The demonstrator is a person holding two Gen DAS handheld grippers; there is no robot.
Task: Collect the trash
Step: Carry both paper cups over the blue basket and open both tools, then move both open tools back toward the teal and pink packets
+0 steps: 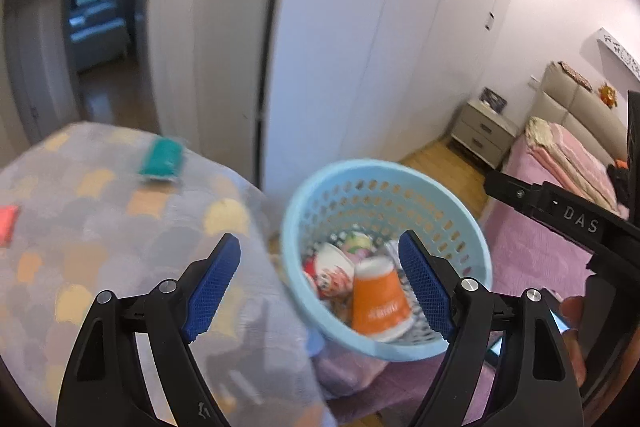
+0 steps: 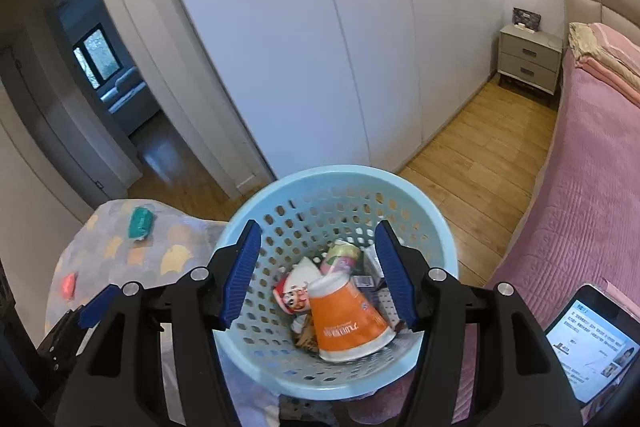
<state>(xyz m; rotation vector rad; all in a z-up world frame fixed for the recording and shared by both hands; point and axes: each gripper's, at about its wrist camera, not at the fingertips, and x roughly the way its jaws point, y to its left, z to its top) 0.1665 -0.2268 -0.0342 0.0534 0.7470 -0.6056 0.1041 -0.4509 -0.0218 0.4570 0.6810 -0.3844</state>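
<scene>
Both grippers, left [image 1: 320,283] and right [image 2: 318,275], gape wide and empty above the perforated light-blue plastic basket [image 2: 436,227]; an orange paper cup [image 2: 346,319] lies inside, a teal packet [image 2: 140,223] on the patterned blanket [image 2: 116,251] nearby.

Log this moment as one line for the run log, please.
phase: collecting trash | left claw: open, empty | right claw: open, over blue basket | in basket: orange cup | still out: green packet

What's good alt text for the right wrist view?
Open right hand-held gripper poised above a light blue basket holding an orange paper cup and other trash; beside it, a patterned cloth with a teal packet.
</scene>
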